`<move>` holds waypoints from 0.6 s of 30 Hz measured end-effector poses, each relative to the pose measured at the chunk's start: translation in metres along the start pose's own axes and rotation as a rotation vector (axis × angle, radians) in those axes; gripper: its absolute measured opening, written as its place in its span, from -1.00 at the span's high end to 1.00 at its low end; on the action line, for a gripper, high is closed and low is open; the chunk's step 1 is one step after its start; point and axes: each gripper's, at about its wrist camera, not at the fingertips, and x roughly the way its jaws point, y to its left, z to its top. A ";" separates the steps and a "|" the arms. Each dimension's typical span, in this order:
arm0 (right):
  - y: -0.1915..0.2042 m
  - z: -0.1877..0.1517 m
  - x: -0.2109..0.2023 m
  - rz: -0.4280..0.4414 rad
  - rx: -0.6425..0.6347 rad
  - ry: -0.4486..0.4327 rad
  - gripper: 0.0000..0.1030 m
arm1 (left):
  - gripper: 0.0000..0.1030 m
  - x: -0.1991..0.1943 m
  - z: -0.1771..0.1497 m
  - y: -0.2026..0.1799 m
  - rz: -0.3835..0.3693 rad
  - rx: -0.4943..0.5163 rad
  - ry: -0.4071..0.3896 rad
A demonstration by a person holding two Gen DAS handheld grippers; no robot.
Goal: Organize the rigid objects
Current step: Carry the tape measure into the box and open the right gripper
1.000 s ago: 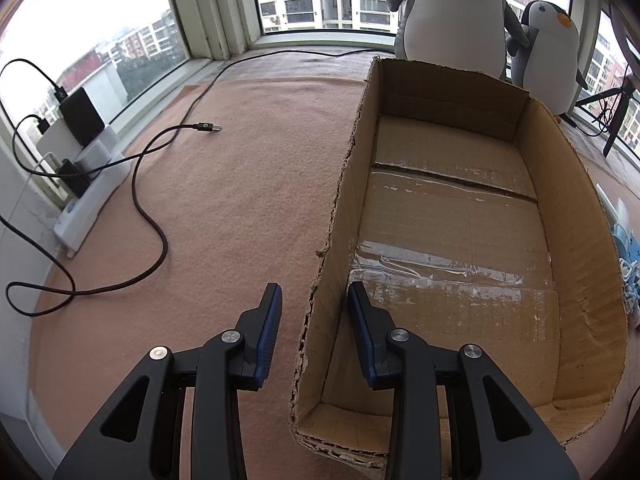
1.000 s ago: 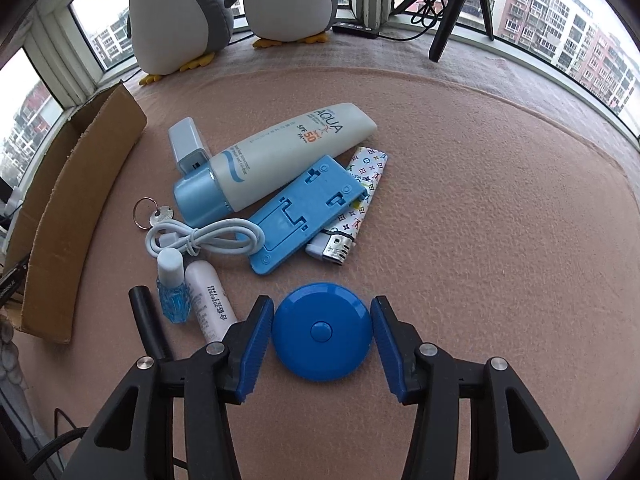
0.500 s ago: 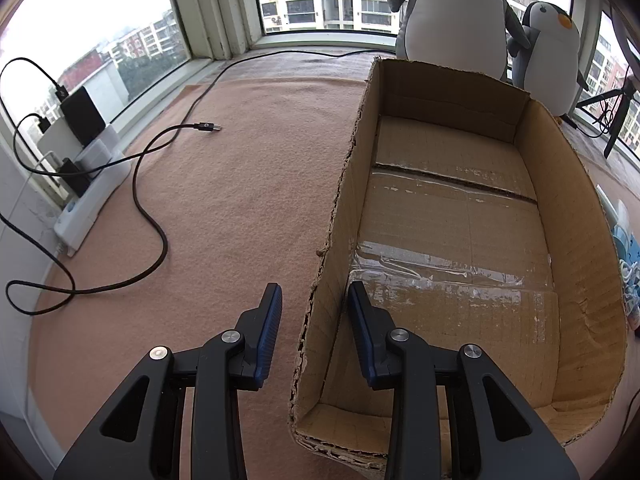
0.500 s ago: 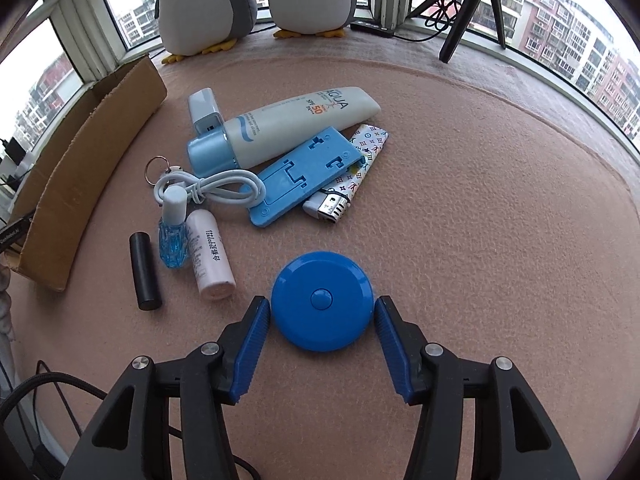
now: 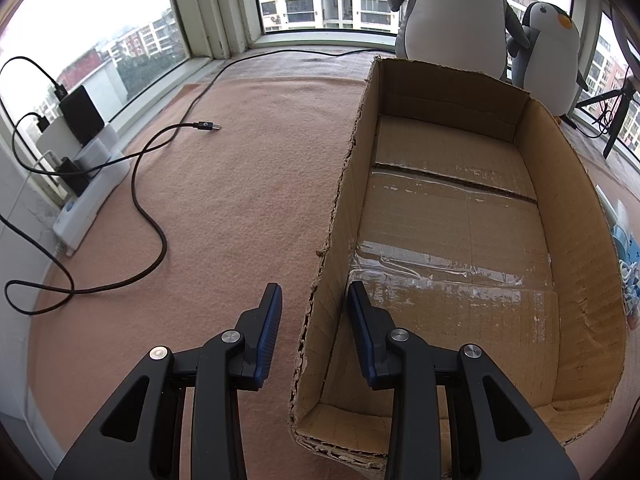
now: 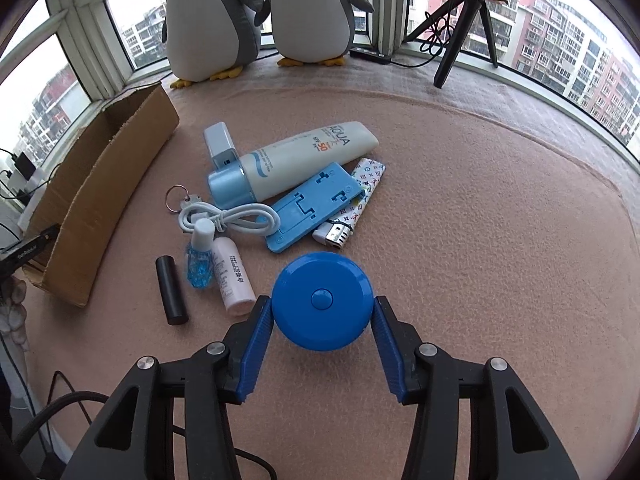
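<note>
My right gripper (image 6: 322, 314) is shut on a round blue tape measure (image 6: 322, 300) and holds it above the mat. Below lie a sunscreen tube (image 6: 304, 158), a blue phone stand (image 6: 314, 206), a patterned lighter (image 6: 352, 204), a white cable (image 6: 228, 220), a key ring (image 6: 178, 200), a small blue bottle (image 6: 199, 258), a white bottle (image 6: 232, 276) and a black cylinder (image 6: 171, 290). My left gripper (image 5: 314, 318) is open and straddles the left wall of the empty cardboard box (image 5: 332, 236). The box also shows in the right wrist view (image 6: 100, 196).
Two penguin plush toys (image 6: 256, 12) stand at the window behind the box. A tripod (image 6: 464, 20) stands at the back right. A black cable (image 5: 148, 208) and a power strip (image 5: 84, 196) lie left of the box.
My right gripper has closed on the blue tape measure and lifted it off the mat, so the other items look farther away. The left gripper has not moved.
</note>
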 end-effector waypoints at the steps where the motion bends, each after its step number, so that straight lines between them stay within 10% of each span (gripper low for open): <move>1: 0.003 0.003 -0.005 0.009 -0.001 -0.013 0.11 | 0.37 0.000 0.000 0.000 -0.001 0.000 0.000; 18: 0.133 0.067 -0.041 0.225 -0.177 -0.166 0.11 | 0.41 -0.001 -0.001 0.002 -0.013 -0.012 -0.002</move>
